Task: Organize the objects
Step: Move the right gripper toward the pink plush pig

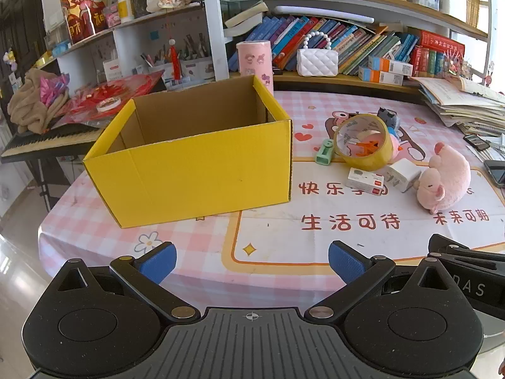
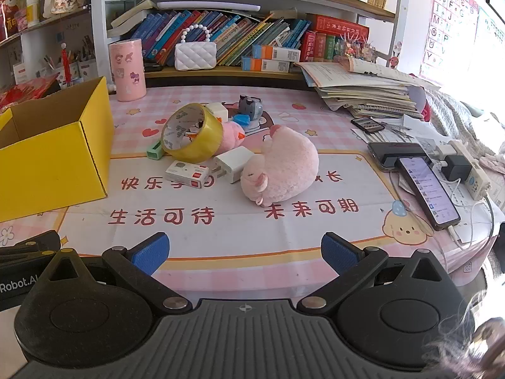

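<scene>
1. Left gripper (image 1: pixel 252 260) and right gripper (image 2: pixel 245 254) hover wide apart, empty, over the bench (image 2: pixel 252 237) edge
2. Yellow box (image 1: pixel 195 164) sits empty at left; pig plush (image 2: pixel 281 165), tape roll (image 2: pixel 192 137) and charger (image 2: pixel 232 163) cluster beside it
3. Risk: grabbing one piece may nudge its touching neighbours, or roll the tape away

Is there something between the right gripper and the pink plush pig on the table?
Nothing visible blocks it. The right gripper, jaws open, faces the pink plush pig across bare printed tablecloth. The white charger plug touches the pig's left side, and the yellow tape roll lies beyond that.
</scene>
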`<state>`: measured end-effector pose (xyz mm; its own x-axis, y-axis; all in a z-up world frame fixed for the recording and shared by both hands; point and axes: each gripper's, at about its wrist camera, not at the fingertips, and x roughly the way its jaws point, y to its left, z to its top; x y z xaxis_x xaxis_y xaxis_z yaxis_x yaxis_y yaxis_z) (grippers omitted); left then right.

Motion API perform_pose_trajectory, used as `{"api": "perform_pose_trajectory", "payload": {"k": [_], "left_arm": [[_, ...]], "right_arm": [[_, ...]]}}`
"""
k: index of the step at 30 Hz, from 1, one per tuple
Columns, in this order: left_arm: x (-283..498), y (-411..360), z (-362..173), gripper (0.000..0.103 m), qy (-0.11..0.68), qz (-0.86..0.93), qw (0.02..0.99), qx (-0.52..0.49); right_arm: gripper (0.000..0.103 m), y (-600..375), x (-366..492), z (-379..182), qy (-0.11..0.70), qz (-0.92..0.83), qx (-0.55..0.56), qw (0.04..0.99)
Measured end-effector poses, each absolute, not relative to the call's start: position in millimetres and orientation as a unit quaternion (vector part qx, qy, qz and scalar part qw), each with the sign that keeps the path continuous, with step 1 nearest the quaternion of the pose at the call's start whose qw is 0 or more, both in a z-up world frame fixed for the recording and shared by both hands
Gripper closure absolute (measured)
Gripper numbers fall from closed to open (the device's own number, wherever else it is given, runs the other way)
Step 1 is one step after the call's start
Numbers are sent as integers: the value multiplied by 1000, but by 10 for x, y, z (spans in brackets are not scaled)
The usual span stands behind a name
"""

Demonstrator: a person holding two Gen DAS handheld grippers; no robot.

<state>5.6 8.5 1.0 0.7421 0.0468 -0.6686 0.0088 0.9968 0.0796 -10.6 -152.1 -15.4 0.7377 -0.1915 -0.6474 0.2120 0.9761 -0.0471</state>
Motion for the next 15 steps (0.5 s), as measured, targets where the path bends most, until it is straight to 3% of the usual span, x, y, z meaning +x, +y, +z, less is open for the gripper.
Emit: {"api": "perform_pose_trajectory", "payload": {"k": [15], "left_arm": [[61, 100, 1, 0, 359, 12, 932, 38]], "right_arm": [[0, -1488, -52, -157, 346, -109, 15, 932]]}}
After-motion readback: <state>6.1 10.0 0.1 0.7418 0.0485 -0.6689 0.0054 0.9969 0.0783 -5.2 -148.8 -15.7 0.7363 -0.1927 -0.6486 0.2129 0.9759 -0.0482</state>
